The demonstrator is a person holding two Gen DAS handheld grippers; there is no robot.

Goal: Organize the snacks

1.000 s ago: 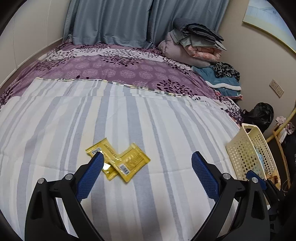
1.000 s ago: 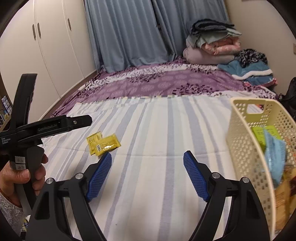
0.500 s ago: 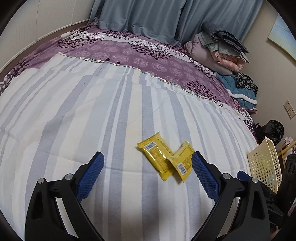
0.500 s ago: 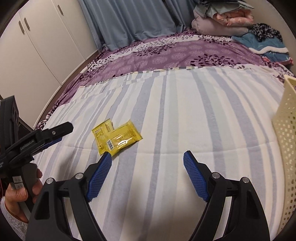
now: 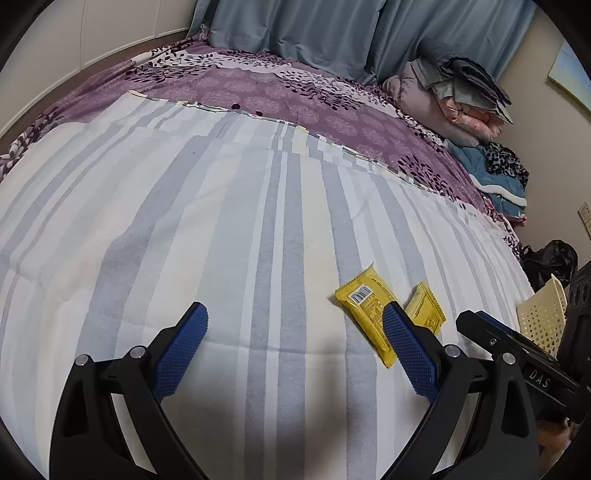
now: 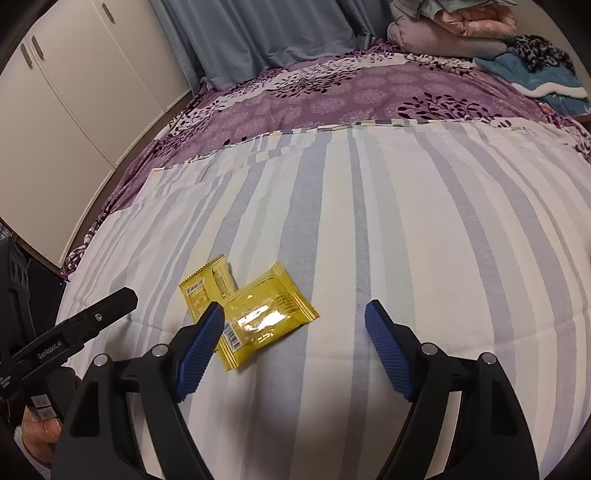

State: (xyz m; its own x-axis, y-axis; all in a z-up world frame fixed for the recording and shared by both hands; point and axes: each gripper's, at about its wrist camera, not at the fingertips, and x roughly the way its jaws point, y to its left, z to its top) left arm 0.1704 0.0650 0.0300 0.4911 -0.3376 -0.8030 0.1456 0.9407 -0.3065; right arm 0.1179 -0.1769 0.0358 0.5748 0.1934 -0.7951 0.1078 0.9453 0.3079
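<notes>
Since a second ago both of our grippers have swung away from the basket and dropped toward the bed, what lies nearest now is striped bedspread [image 6: 369,229] rather than wicker. Our right gripper [image 6: 295,328] hangs closest to the work: its jaws stand apart and are closing a little, with nothing pressed between them, though the near corner of the larger yellow snack packet [image 6: 266,317] already lies just inside the left jaw, partly hidden behind that blue pad. Touching it on the far-left side, and tucked partly under it, is the smaller yellow packet [image 6: 208,286], beyond the left jaw's tip. Our left gripper [image 5: 291,339] is wide open and empty; from its view the two packets sit at and just past its right jaw, not between the jaws. Farther right of that jaw a corner of the cream basket [image 5: 541,317] shows at the edge of the view, where a second ago it filled far more of the frame. We judge this as the approach for the next pick: the earlier snacks look stowed, these two seem to be the ones left, and the right jaws need to centre over the top packet before pinching. Beyond the packets the stripes give way to purple floral bedding [image 6: 332,99], then folded quilts [image 5: 454,99] and blue curtains [image 5: 295,26].
</notes>
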